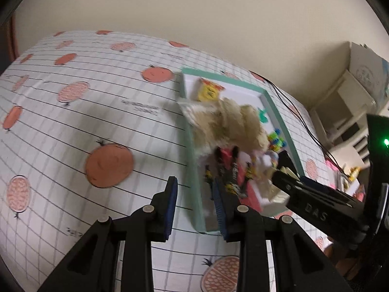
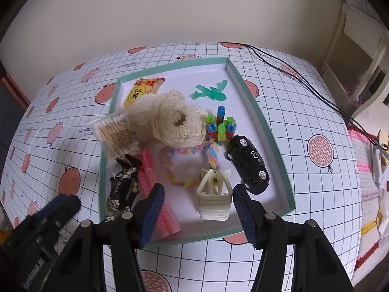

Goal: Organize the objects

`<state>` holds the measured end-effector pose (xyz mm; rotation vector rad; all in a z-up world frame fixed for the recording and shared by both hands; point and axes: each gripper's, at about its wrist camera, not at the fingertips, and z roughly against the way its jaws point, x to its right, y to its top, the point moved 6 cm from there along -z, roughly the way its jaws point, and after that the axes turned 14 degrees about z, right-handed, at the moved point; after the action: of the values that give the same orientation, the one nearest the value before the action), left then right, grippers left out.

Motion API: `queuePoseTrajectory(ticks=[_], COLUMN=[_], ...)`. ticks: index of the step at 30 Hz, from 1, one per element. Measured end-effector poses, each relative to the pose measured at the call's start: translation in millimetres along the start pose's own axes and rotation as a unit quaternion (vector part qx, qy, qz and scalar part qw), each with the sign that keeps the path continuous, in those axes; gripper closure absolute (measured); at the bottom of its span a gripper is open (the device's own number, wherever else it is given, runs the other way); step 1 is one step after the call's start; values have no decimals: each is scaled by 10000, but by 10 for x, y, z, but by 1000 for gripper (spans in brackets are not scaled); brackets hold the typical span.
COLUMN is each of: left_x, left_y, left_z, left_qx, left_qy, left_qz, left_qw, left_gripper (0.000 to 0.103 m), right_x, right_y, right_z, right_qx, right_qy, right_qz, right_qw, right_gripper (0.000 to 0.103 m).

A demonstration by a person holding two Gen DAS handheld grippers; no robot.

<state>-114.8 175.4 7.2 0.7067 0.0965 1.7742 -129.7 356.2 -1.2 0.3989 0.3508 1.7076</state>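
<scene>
The left gripper [image 1: 195,206] hung with jaws released beside the teal-rimmed cardboard tray [image 2: 279,146]. Inside the tray lay, from the left, a crinkly cotton-swab packet [image 2: 114,133], a ribbed pink comb [image 2: 158,206], cream crocheted doilies [image 2: 170,121], an ivory plastic hair claw [image 2: 214,194] and a glossy black toy car [image 2: 248,163]. The right gripper [image 2: 197,209] spread released jaws around the claw. The bench [image 2: 316,182] wore a gridded, fruit-printed cloth below a cream wall [image 2: 194,12].

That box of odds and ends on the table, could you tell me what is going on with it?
A person is sorting small items with a handheld gripper in each hand. The teal-rimmed box holds a black toy car, a cream hair claw, pink rollers and more. The right gripper hovers open over the claw. The left gripper, also open and empty, sits at the box's left edge.
</scene>
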Motion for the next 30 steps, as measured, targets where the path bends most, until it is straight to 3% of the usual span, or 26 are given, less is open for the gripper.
queuePoseTrajectory(ticks=[3, 7, 13, 15, 17, 24, 30], left_x=[-98, -224, -409, -474, -545, -684, -744], left_y=[69, 123, 152, 155, 153, 202, 249], left_z=[40, 59, 62, 50, 40, 99, 136], left_qx=[193, 308, 392, 399, 402, 630, 733], left_qy=[139, 298, 676, 821, 930, 1211, 1339], left_qz=[168, 372, 561, 618, 707, 834, 887], left_qw=[9996, 9984, 9954, 9939, 9923, 9871, 9843], left_gripper=[56, 45, 32, 30, 29, 0, 0], right_x=[-37, -76, -94, -99, -107, -174, -198], right_y=[7, 18, 34, 39, 47, 78, 91], right_z=[25, 53, 61, 61, 63, 103, 117], right_qx=[36, 89, 137, 152, 177, 305, 343], right_qy=[-5, -41, -37, -48, -42, -51, -62], right_qz=[45, 109, 144, 171, 181, 286, 312], right_qw=[10000, 9999, 9998, 9997, 9997, 9991, 9989], right_gripper=[40, 29, 16, 15, 8, 0, 0])
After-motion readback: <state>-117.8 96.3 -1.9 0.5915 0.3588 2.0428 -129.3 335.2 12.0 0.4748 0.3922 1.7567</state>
